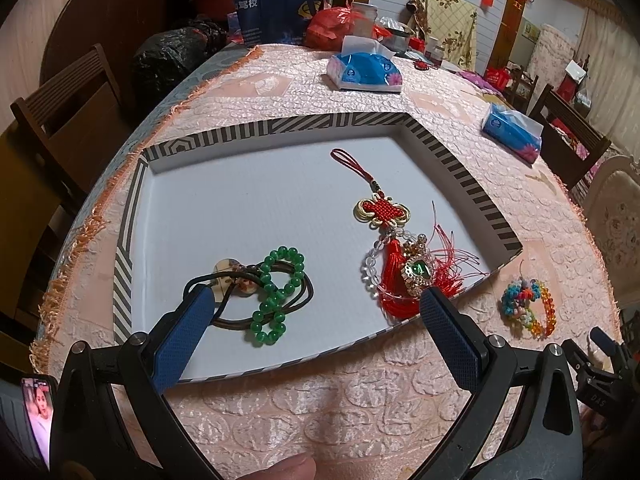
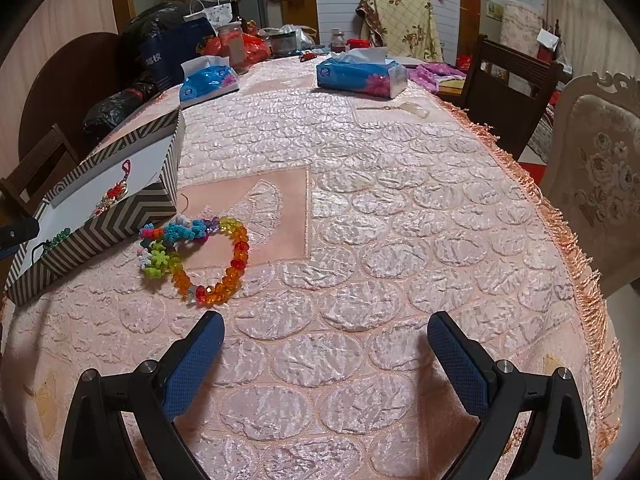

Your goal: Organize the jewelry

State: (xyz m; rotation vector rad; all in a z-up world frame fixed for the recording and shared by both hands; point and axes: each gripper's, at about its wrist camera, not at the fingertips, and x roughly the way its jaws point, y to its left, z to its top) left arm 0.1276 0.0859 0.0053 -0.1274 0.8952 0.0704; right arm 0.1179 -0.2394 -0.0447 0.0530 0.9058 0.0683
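Note:
A shallow striped box (image 1: 132,216) with a white floor lies on the pink tablecloth; it also shows at the left of the right wrist view (image 2: 120,216). Inside lie a green bead bracelet (image 1: 276,292), a dark cord necklace with a pendant (image 1: 236,276), a red Chinese knot charm (image 1: 382,212), a clear bead bracelet (image 1: 370,268) and a gold brooch with a green stone (image 1: 418,272). A multicolour bead bracelet (image 2: 200,256) lies on the cloth outside the box, right of it (image 1: 528,308). My left gripper (image 1: 316,300) is open above the box's near edge. My right gripper (image 2: 326,328) is open and empty over the cloth, right of that bracelet.
Two blue tissue packs (image 2: 360,74) (image 2: 208,80) lie farther back on the table. Bags and jars (image 1: 332,28) crowd the far end. Wooden chairs (image 1: 68,120) (image 2: 512,80) stand around the table. A phone (image 1: 38,412) shows at the lower left.

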